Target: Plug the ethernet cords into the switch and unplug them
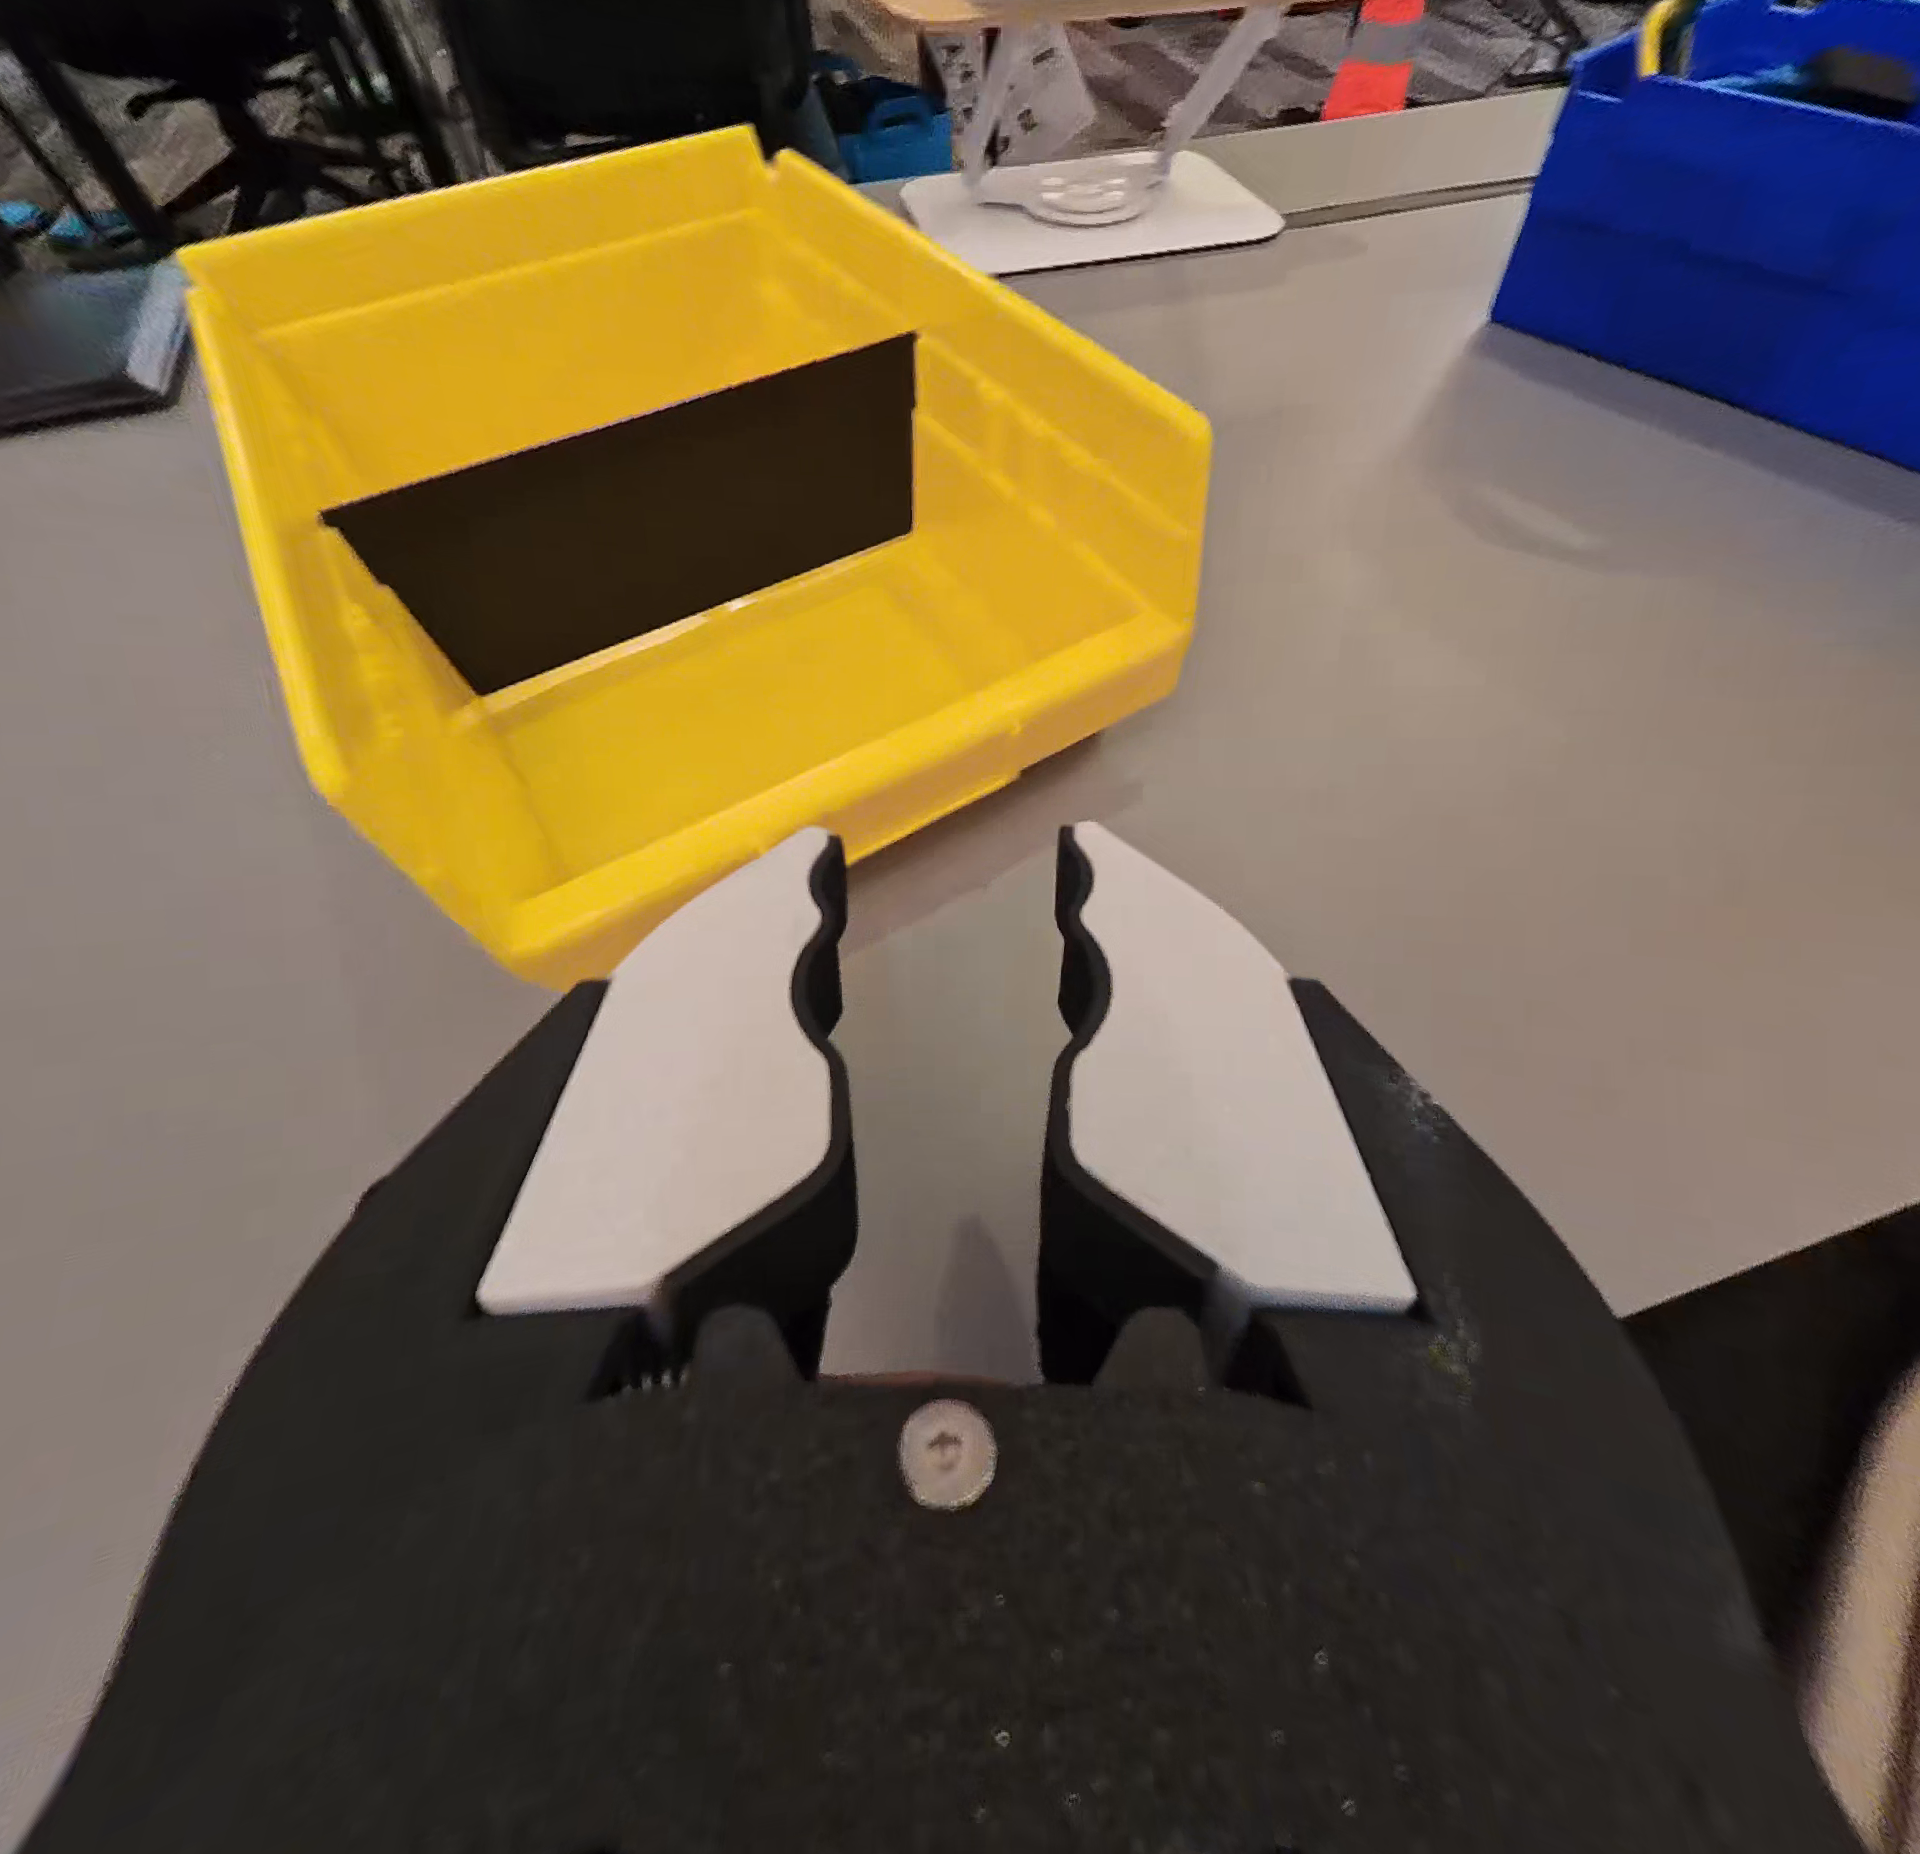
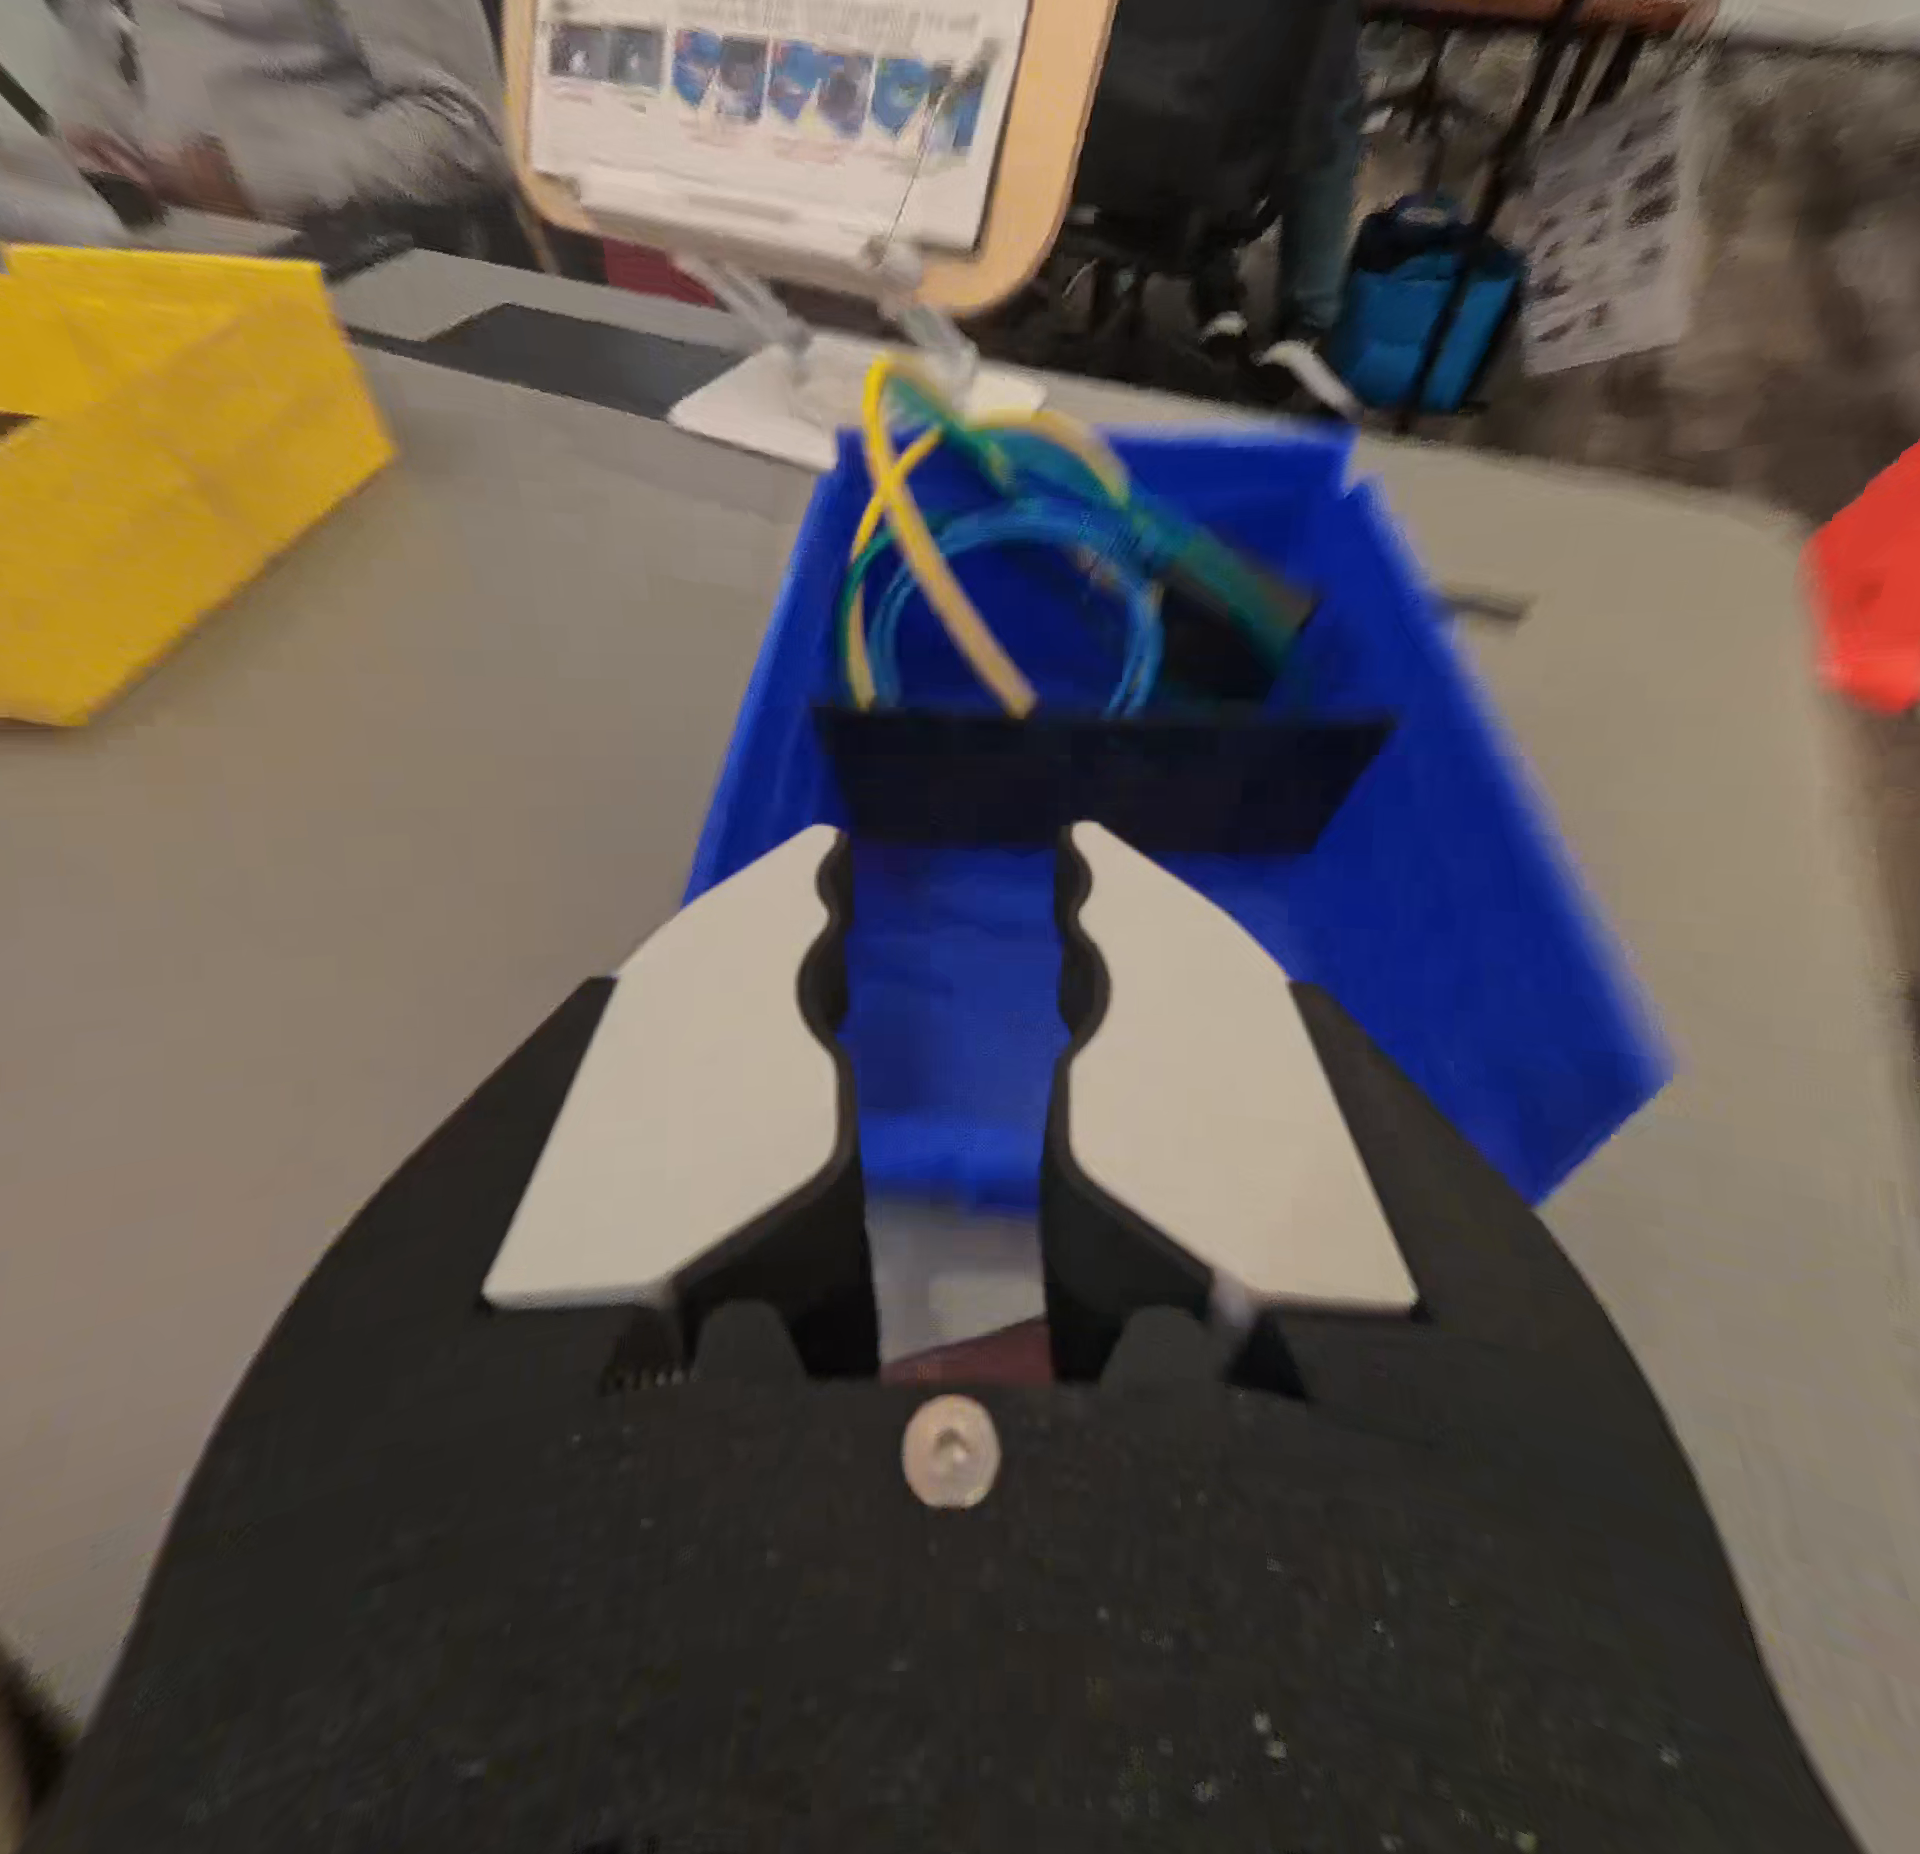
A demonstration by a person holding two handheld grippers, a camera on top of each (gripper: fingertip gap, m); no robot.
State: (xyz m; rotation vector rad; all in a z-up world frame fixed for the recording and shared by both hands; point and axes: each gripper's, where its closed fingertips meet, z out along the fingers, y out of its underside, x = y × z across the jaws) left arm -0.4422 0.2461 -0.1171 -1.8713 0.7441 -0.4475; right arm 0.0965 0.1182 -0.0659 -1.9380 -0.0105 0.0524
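A blue bin [image 2: 1455, 931] stands on the grey table; behind its black divider [image 2: 1101, 781] lie yellow, green and blue ethernet cords [image 2: 935, 578] and a dark box, seemingly the switch [image 2: 1236, 599]. The right wrist view is blurred. My right gripper [image 2: 951, 859] is open and empty, hovering over the bin's front compartment. My left gripper [image 1: 948, 854] is open and empty, just above the table in front of an empty yellow bin [image 1: 852, 786] with a black divider [image 1: 644, 505]. The blue bin also shows at the far right of the left wrist view [image 1: 1714, 277], with cords poking out.
A white stand [image 1: 1091, 215] holding a wooden-framed instruction sheet [image 2: 779, 79] sits at the table's back edge. A red object [image 2: 1870, 599] lies at the right edge. The yellow bin also shows in the right wrist view [image 2: 156, 474]. Chairs and bags stand beyond the table.
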